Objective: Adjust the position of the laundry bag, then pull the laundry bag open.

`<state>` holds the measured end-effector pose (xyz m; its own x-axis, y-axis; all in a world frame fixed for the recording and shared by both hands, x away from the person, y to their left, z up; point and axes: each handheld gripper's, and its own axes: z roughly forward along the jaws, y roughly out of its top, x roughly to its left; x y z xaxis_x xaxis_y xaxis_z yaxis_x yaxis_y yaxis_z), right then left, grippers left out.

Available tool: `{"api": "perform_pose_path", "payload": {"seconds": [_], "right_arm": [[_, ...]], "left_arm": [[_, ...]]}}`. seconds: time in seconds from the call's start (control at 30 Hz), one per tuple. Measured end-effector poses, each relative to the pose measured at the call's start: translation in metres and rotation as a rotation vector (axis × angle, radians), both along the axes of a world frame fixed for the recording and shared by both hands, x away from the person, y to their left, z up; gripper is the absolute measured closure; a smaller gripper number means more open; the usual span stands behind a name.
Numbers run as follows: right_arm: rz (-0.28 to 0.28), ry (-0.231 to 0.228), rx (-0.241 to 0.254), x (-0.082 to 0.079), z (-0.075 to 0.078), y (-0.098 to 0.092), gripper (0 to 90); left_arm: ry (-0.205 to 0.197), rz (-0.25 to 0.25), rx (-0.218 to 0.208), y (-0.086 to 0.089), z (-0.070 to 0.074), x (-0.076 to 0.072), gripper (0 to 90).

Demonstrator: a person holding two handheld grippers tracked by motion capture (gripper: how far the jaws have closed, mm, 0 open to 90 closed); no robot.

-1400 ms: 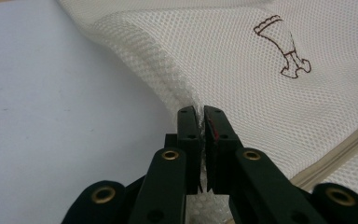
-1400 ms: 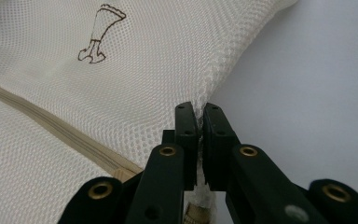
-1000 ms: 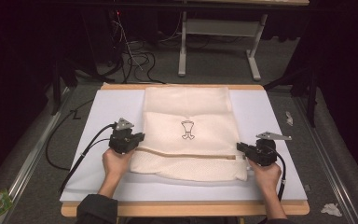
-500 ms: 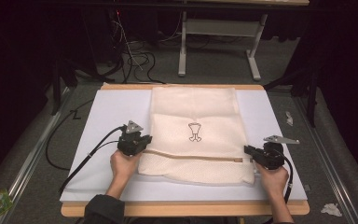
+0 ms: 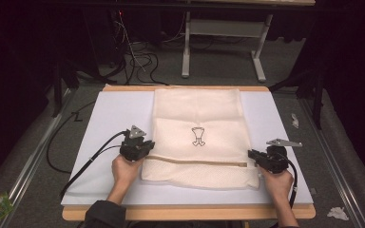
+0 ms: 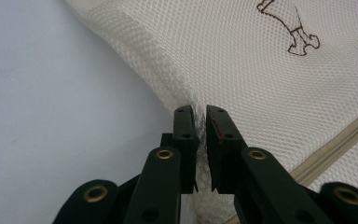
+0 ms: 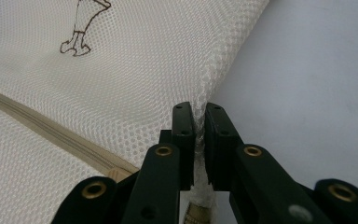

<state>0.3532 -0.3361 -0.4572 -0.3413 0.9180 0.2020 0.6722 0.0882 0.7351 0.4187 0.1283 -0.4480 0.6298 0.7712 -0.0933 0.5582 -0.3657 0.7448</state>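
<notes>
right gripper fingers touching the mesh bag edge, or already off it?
Touching. The right gripper view shows the mesh bag edge bunched between the right gripper fingers, pressed against both; the jaws have just been opening slightly.

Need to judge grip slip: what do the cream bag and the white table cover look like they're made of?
The bag looks like soft synthetic mesh: fine open honeycomb weave, matte, bunching between the left tool, with a beige woven zipper tape. The table cover looks smooth and matte, perhaps foam board or paper; hard to tell.

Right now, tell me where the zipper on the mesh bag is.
In the high view the zipper runs across the near part of the mesh bag, between the left gripper and the right gripper.
</notes>
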Motion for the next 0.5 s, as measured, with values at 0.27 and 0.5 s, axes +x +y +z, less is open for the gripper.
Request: {"api": "perform_pose_path", "payload": {"seconds": [0.27, 0.5], "right_arm": [[0.004, 0.006, -0.004, -0.0005, -0.0028, 0.0007, 81.3], [-0.018, -0.020, 0.003, -0.0044, -0.0026, -0.0027, 68.4]], "left_arm": [[-0.002, 0.010, 0.006, 0.0022, -0.0041, -0.0009, 80.7], [-0.049, 0.016, 0.015, 0.0069, 0.0017, -0.0086, 75.0]]}}
